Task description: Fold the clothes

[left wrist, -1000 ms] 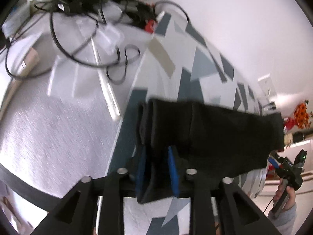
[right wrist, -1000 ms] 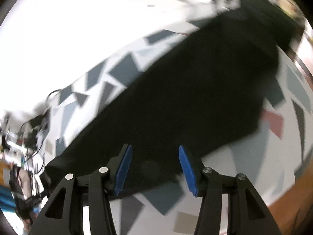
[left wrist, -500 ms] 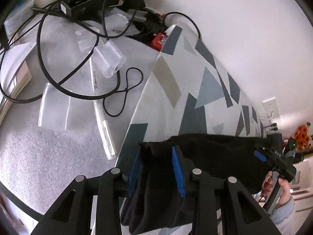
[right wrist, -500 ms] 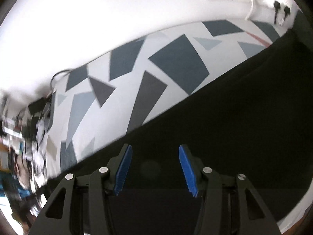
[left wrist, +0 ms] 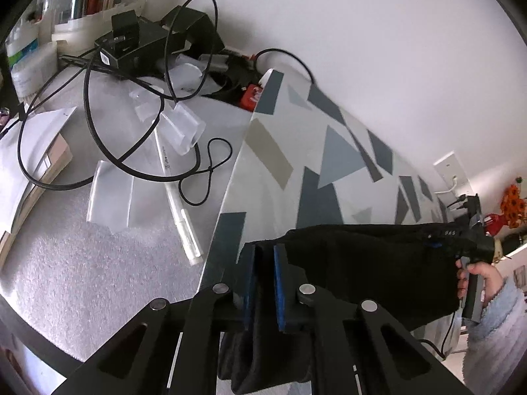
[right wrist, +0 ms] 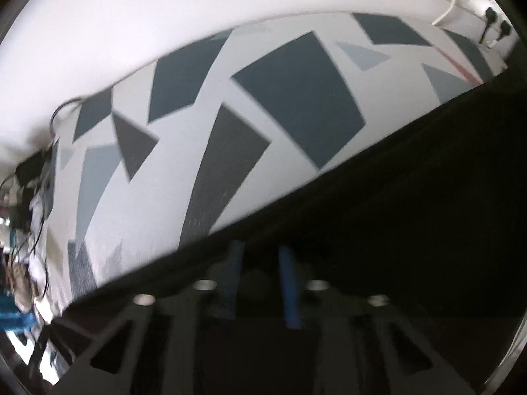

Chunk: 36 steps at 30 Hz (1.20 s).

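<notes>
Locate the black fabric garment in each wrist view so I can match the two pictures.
Left wrist view: the black fabric garment spans the lower centre to the right, pinched by the left gripper and reaching the right gripper.
Right wrist view: it fills the lower right half, clamped by the right gripper.
Shared landmark: the white rug with grey geometric patches beneath it.

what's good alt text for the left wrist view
The left gripper is shut on one end of a black garment above a patterned rug; a hand holds the right gripper at its far end. Left of the rug, cables and plastic bits litter grey carpet.
</notes>
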{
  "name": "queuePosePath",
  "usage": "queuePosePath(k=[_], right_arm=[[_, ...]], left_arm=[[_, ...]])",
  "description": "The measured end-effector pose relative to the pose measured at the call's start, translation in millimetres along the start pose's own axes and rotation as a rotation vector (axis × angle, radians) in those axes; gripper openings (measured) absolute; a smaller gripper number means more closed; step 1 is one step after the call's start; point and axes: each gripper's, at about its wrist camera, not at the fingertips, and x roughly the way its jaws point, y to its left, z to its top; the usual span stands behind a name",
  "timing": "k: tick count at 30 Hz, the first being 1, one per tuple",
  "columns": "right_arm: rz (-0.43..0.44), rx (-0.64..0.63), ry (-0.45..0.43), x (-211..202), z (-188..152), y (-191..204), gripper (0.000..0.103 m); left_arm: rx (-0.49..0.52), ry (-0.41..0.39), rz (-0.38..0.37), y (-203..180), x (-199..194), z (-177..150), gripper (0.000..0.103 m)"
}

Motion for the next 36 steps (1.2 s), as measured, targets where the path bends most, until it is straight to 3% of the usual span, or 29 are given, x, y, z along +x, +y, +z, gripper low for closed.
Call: queuePosePath(k=[5,8,11,14,16,18,19,22,24,32,36], right_arm=[[0.080,0.033,-0.063,-22.4,-4.2,-6.8,0.008],[0.124,0.036,-0.139,-39.0,-3.3,-5.6,0.000],[0.119,0.016,-0.197,-48.1,7.7,-1.6,0.000],[0.163,0.009,-0.095,-34.4,16.7,6.3,0.002],[0.149,-0.008,-0.042,-27.5,12.1,12.7,0.010],[0.109,-0.035,-0.030,-21.9,7.3,17.2,0.058],[0.087,-0.042,-0.035,-19.9,3.4,18.3,0.063],[0.043,-0.073,-0.013,-9.2,-6.0,17.8,0.063],[0.023,-0.096,-0.004,-4.4,-12.5,17.2,0.050],[0.113,-0.016,-0.009,-4.5,-27.6,-4.0,0.050],[0.104,-0.020,-0.011,-4.9,-29.3,-3.4,0.050]], left_arm=[[0.018,-0.021,-0.008,-1.9,-5.8,-3.6,0.009],[0.001,-0.034,-0.018,-1.0,-6.9,-4.9,0.009],[-0.015,-0.031,0.003,-0.2,-1.3,-3.6,0.009],[-0.043,0.001,0.009,1.9,4.1,-0.2,0.010],[-0.070,0.025,0.004,4.7,7.0,2.7,0.014],[-0.116,0.046,-0.016,11.3,8.1,6.7,0.016],[-0.140,0.057,-0.026,14.7,8.7,8.6,0.016],[-0.252,0.053,-0.074,29.7,8.5,14.9,0.016],[-0.325,0.071,-0.131,38.1,11.5,17.0,0.016],[-0.527,0.158,-0.345,56.8,16.6,12.3,0.016],[-0.534,0.181,-0.364,56.7,19.7,10.6,0.021]])
